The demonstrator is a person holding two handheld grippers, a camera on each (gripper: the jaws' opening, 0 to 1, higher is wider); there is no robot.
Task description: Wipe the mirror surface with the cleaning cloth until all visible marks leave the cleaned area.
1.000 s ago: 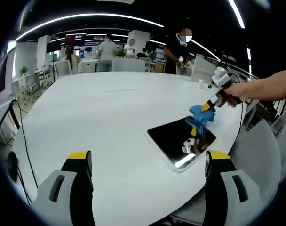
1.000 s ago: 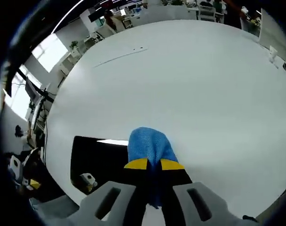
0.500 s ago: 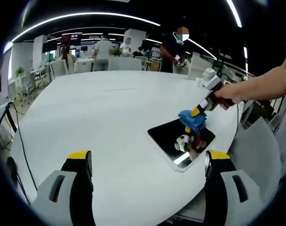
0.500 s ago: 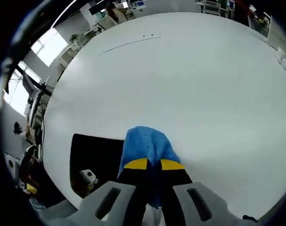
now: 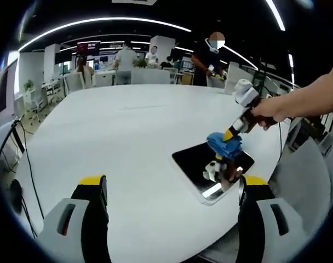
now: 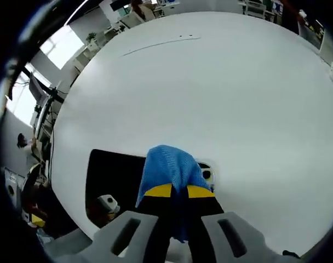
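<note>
Right hand-held gripper (image 6: pixel 179 192) pinches blue cloth (image 6: pixel 169 167) on mirror (image 6: pixel 114 178) (no legible writing); left (image 5: pixel 172 186) gapes wide.

Right gripper (image 5: pixel 229 136) presses the blue cloth (image 5: pixel 223 144) onto the mirror (image 5: pixel 195 160) (lying flat); left gripper's fingers (image 5: pixel 93 193) spread.

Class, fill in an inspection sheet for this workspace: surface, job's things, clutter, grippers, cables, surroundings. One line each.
Surface: large white round table, bare apart from the mirror.
Job's things: mirror lies flat near the table's edge; blue cleaning cloth sits over its edge.
Clutter: nothing seen.
Grippers: right gripper shut on the cloth, held down at the mirror; left gripper open, holding nothing, apart from the mirror.
Cables: dark cables hang beside the table's far side.
Surroundings: open office with ceiling light strips, desks and people standing behind.
</note>
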